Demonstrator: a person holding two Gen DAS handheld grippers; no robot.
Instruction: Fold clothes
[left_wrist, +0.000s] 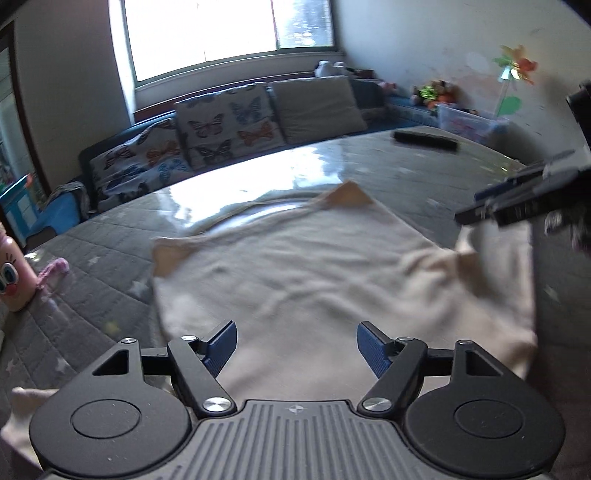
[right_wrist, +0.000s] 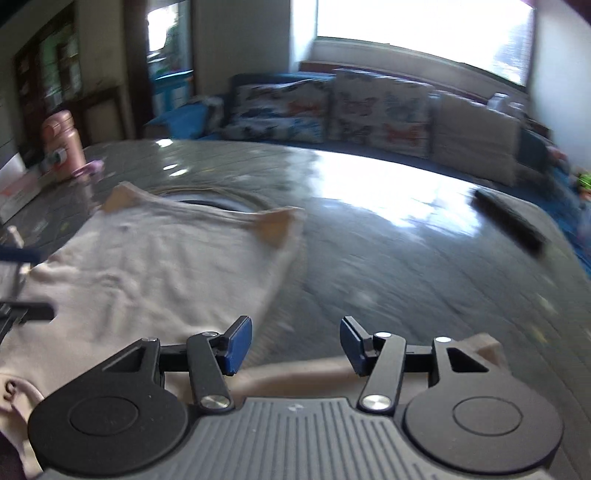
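A cream garment (left_wrist: 295, 280) with tan shoulder patches lies partly folded on the grey quilted table; it also shows in the right wrist view (right_wrist: 147, 273). My left gripper (left_wrist: 295, 345) is open and empty, hovering over the garment's near part. My right gripper (right_wrist: 295, 343) is open and empty, over the garment's near right edge, where a strip of fabric (right_wrist: 317, 373) runs under it. In the left wrist view the right gripper (left_wrist: 517, 199) shows at the right, above a raised fold of the garment.
The table (right_wrist: 424, 258) has a glossy cover. A black remote-like bar (left_wrist: 424, 139) lies at the far right, also seen in the right wrist view (right_wrist: 511, 221). A pink bottle (right_wrist: 62, 142) and a pink item (left_wrist: 51, 273) stand at the left edge. A sofa with cushions (left_wrist: 229, 125) lies beyond.
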